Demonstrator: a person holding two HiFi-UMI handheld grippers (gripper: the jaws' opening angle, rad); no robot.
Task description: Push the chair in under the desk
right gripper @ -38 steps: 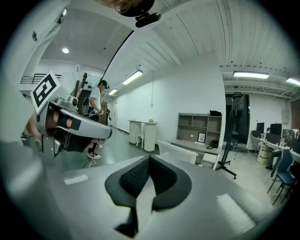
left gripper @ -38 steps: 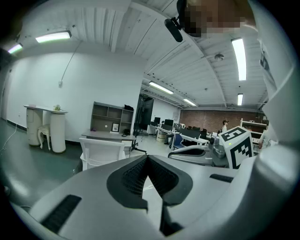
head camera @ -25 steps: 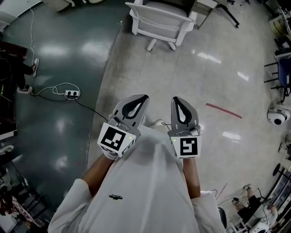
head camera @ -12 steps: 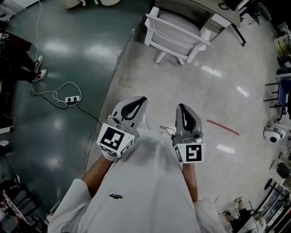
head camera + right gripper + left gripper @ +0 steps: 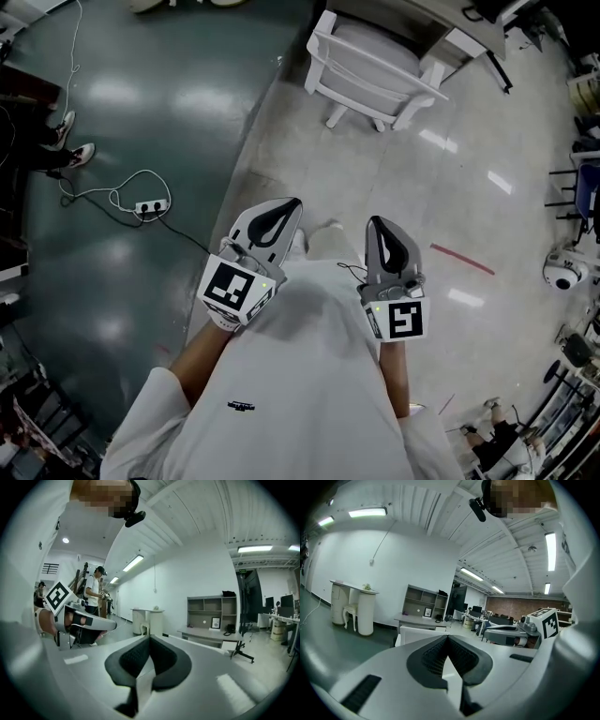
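Note:
A white chair (image 5: 370, 75) stands at the top of the head view, its seat partly under the grey desk (image 5: 448, 36). My left gripper (image 5: 292, 204) and right gripper (image 5: 378, 223) are held side by side in front of my chest. Both point toward the chair and are well short of it. Both are shut with nothing between their jaws. In the left gripper view the closed tips (image 5: 448, 637) line up with the chair's white back (image 5: 417, 633) below the desk top (image 5: 417, 619). The right gripper view shows closed tips (image 5: 149, 638) and the desk (image 5: 206, 633) far ahead.
A power strip with a looping cable (image 5: 150, 203) lies on the dark floor to the left. A red tape mark (image 5: 461, 259) and a white domed device (image 5: 562, 272) are on the right. A person's feet (image 5: 70, 150) show at far left. A shelf unit (image 5: 424, 602) stands behind the desk.
The chair and desk have shifted lower and rightward in the head view as I moved closer. Both grippers stayed shut and side by side.

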